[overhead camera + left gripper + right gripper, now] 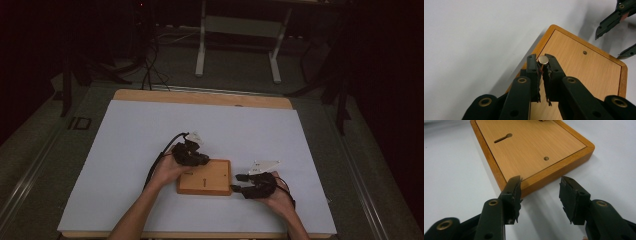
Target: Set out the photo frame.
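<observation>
Left tongs pinched a small round metal disc above the left edge of the wooden board | board lay flat on the white bench | right tongs hung spread beside the board's right corner | risk: shallow tip grip might let the disc slip and roll away.

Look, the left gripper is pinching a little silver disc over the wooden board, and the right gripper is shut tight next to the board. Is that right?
Not quite. The right gripper is open, not shut: the right gripper view shows its jaws spread wide beside the wooden board. The rest holds: the left gripper pinches the little silver disc over the board.
</observation>
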{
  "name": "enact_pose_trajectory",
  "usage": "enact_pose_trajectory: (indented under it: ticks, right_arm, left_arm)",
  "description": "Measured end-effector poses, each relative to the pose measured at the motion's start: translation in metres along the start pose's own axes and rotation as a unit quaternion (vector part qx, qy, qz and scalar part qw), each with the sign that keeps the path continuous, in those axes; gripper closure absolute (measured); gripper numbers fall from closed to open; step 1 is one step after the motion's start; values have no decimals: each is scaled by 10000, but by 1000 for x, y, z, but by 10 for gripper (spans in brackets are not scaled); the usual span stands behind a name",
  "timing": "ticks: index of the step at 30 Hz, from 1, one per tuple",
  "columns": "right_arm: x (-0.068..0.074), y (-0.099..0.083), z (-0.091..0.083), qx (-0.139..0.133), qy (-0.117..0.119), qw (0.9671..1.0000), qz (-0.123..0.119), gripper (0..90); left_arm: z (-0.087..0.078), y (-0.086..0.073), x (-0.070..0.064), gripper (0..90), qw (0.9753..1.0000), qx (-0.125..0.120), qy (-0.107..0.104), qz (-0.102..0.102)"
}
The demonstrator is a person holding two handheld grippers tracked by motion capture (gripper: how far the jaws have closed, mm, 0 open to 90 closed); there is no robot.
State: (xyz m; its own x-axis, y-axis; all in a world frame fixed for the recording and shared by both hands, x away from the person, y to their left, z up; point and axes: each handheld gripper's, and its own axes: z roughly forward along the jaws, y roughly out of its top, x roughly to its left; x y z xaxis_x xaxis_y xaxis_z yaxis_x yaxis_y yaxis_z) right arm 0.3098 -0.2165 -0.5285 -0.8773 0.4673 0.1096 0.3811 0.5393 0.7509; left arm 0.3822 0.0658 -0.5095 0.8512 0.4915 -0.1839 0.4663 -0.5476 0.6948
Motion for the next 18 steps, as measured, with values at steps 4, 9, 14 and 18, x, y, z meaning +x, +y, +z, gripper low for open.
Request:
enact_pose_trajectory:
  ticks: [4,9,14,18]
  right_arm:
    - [0,1,-3,-82,-14,10000,-49,466]
    - [3,3,-5,-144,-33,9998,-132,381]
    - [7,5,-3,-97,-11,9997,-237,225]
    - [11,6,3,91,-111,9993,-344,145]
  left_arm:
    - [0,1,4,841,9999,22,-91,-69]
    - [1,2,7,842,9998,14,-168,-132]
    - [1,3,9,843,9995,14,-236,-218]
    - [1,4,10,843,9992,52,-270,-280]
